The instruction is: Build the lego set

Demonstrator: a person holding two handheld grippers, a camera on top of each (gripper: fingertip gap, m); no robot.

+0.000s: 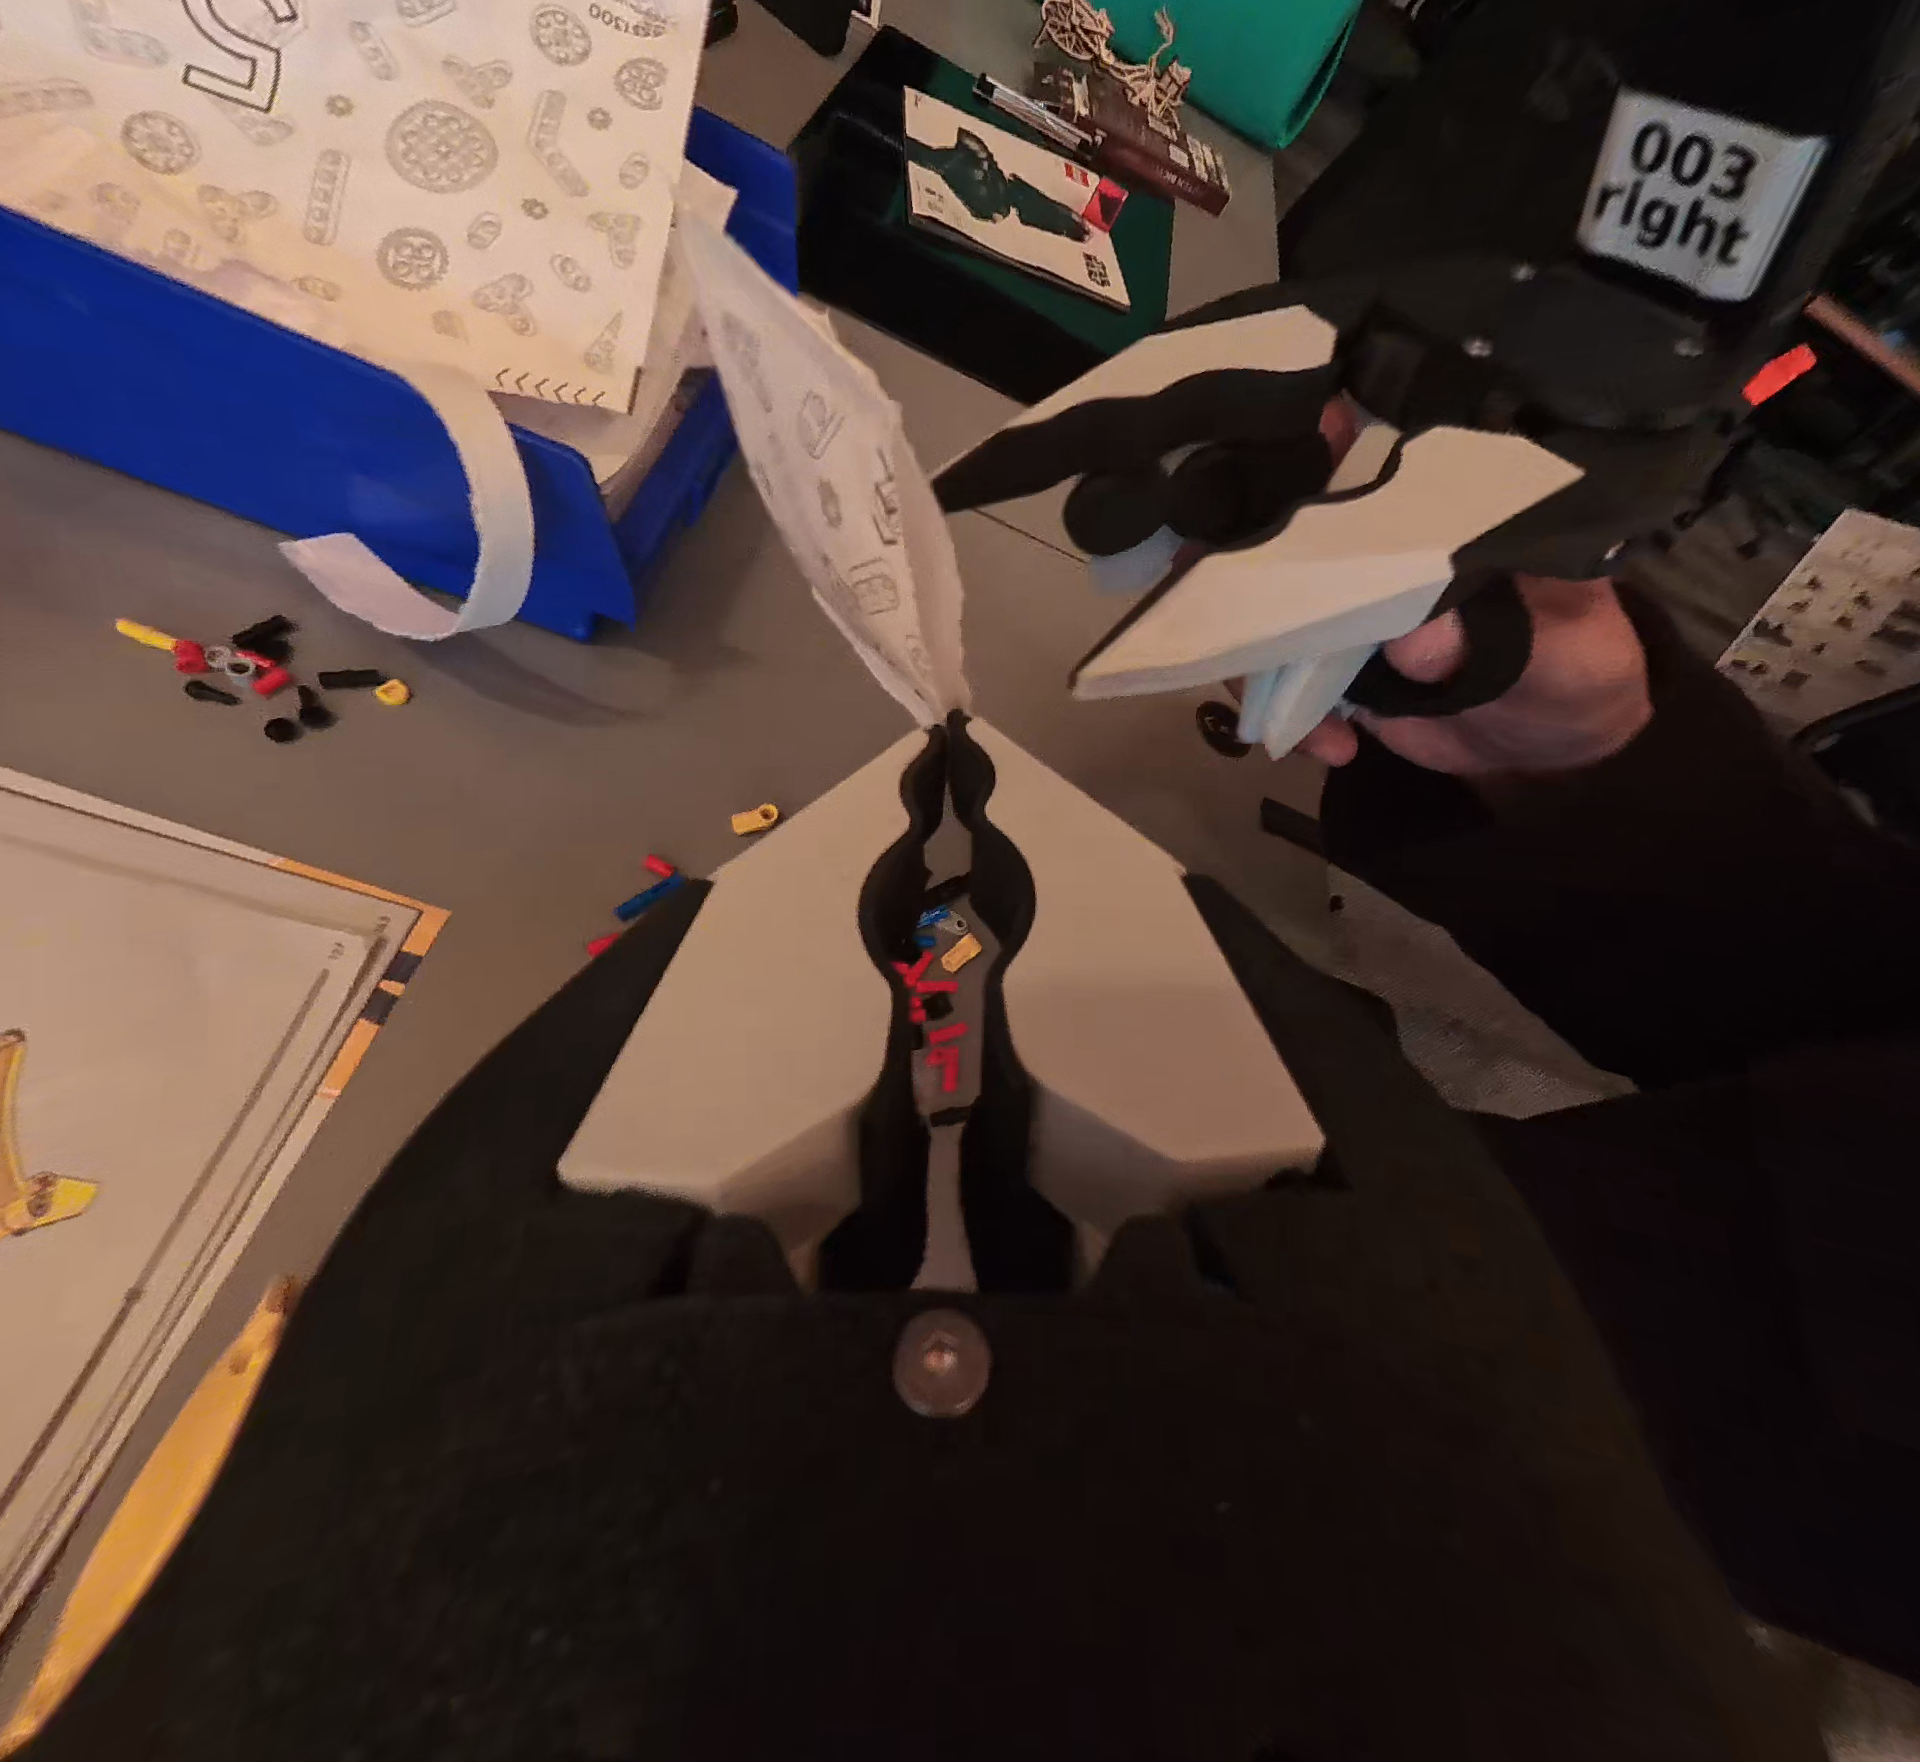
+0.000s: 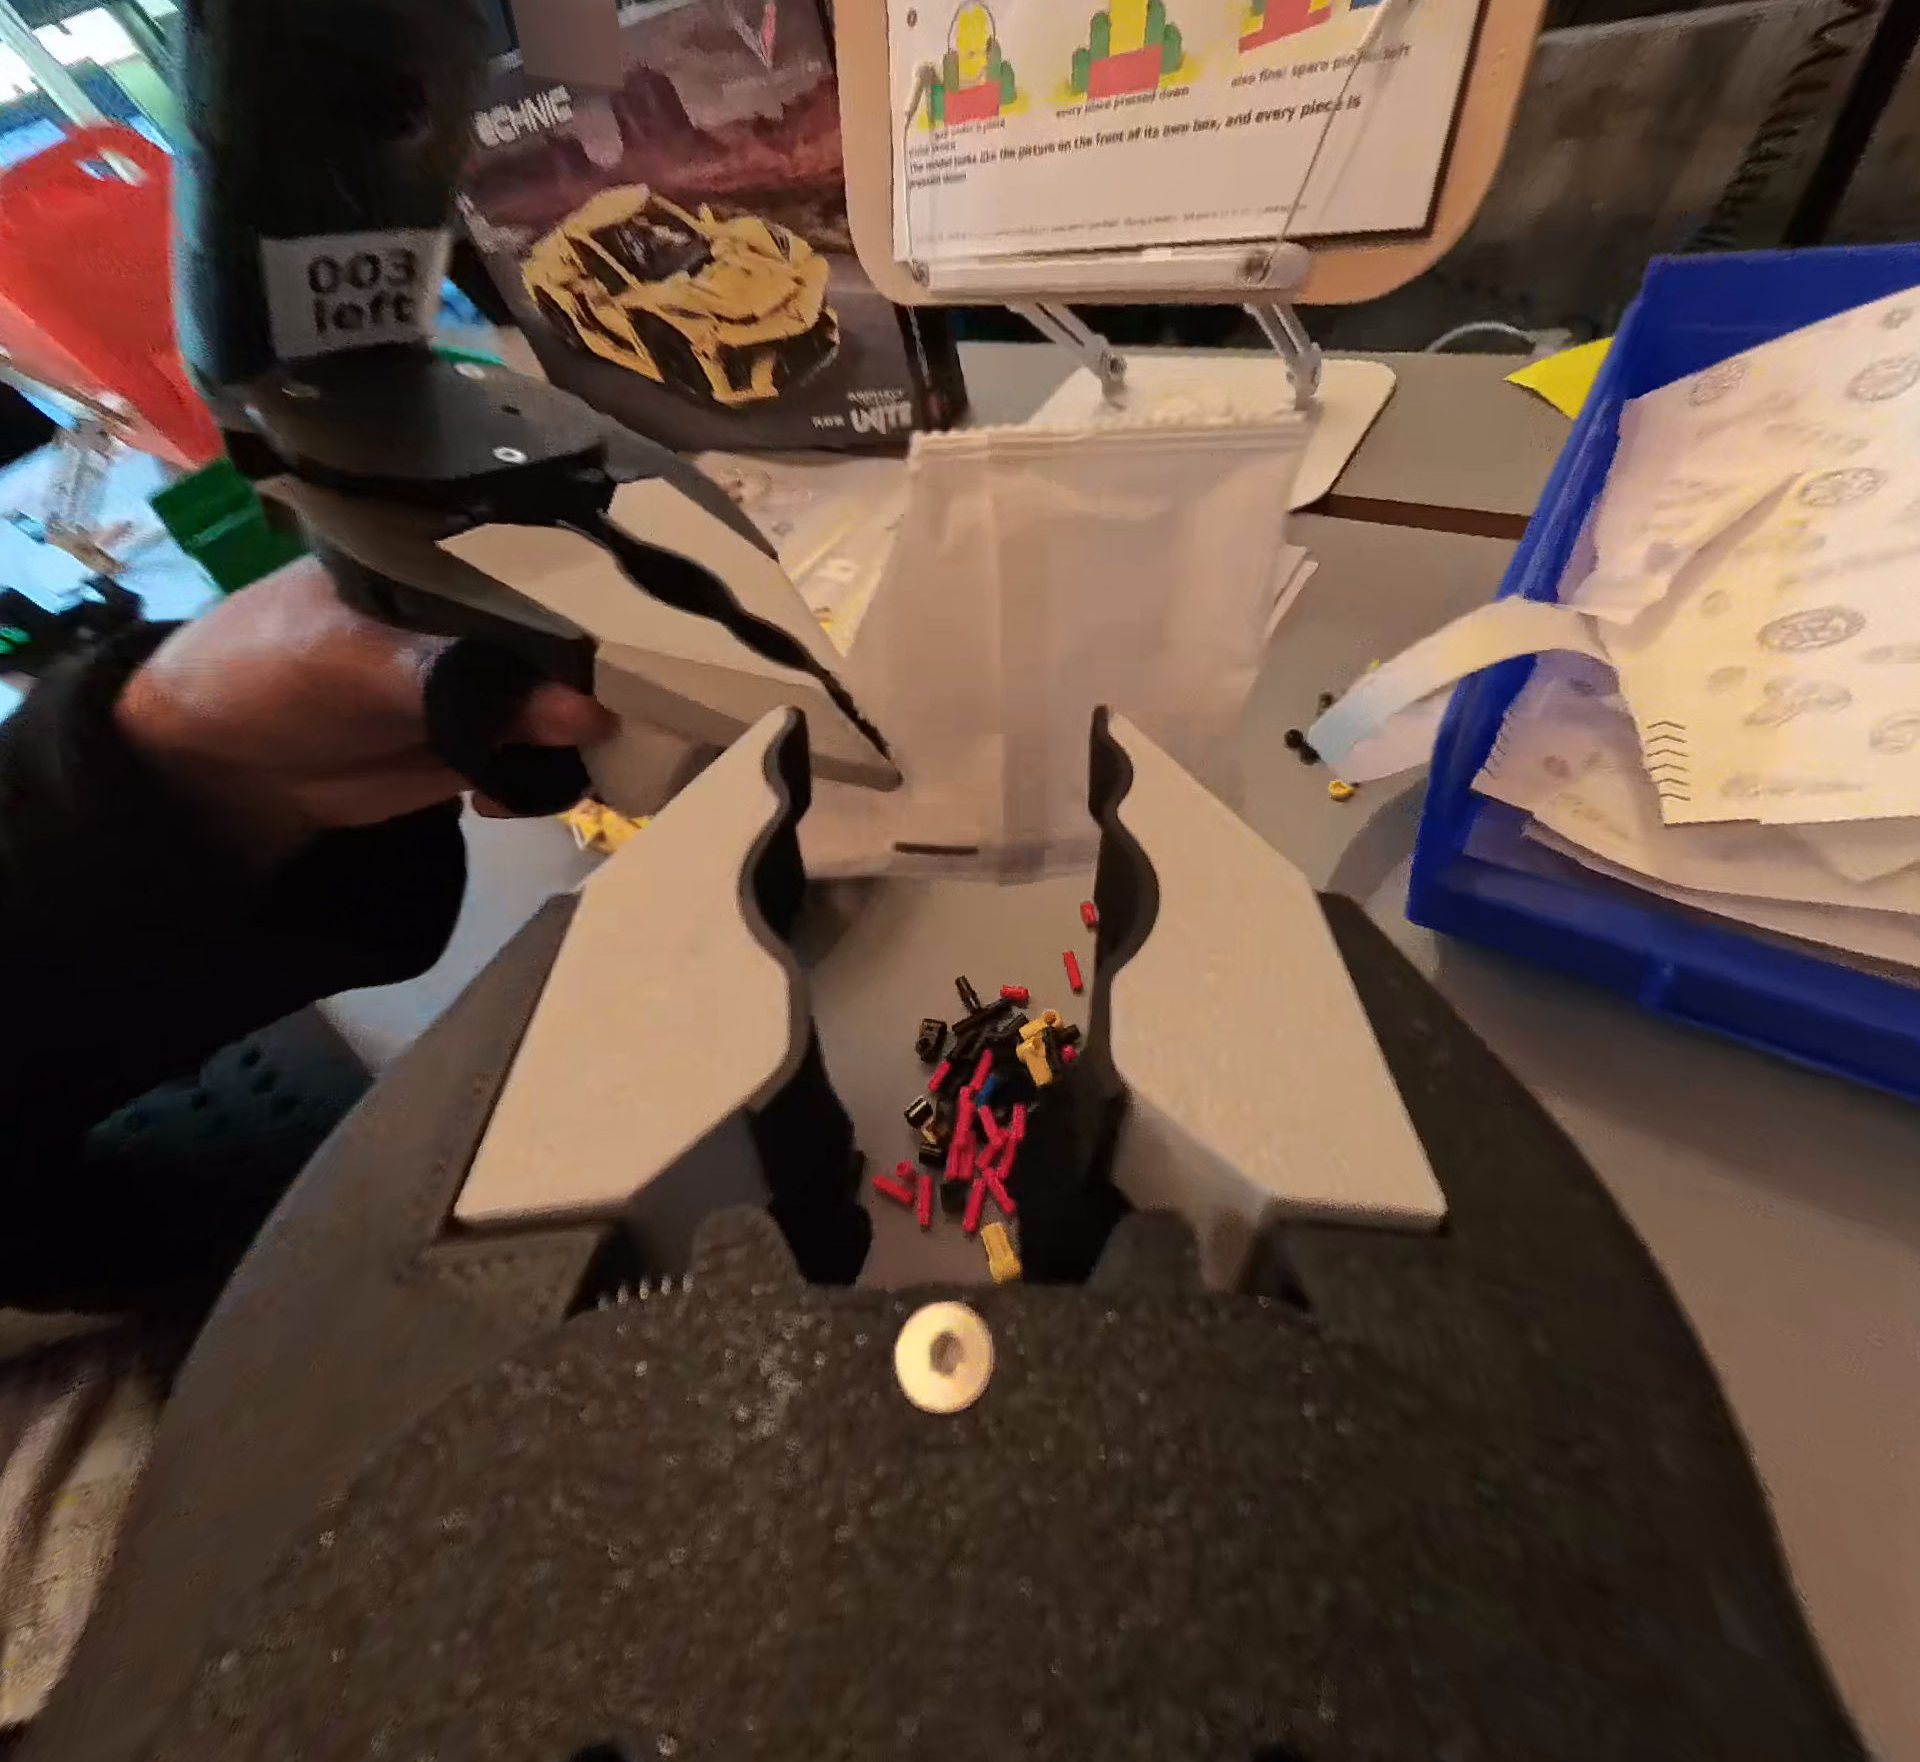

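Note:
My left gripper [image 1: 951,725] is shut on the edge of a white paper bag [image 1: 831,486] printed with part drawings, and the bag stands up from the fingertips. In the right wrist view the same gripper [image 2: 883,762] pinches the bag [image 2: 1091,621] at its lower left corner. My right gripper [image 2: 945,725] is open with nothing between its pads; the bag hangs just beyond its fingertips. It also shows in the left wrist view [image 1: 1008,585], to the right of the bag. A pile of small red, black, yellow and blue pieces [image 2: 977,1110] lies on the grey table below.
A blue bin [image 1: 312,424] full of torn paper bags stands at the left, and shows on the right in the right wrist view [image 2: 1558,881]. More loose pieces [image 1: 249,663] lie beside it. An instruction booklet [image 1: 156,1037], the set's box [image 2: 675,299] and a sheet stand [image 2: 1143,50] surround the work area. My left and right fingertips are right by each other.

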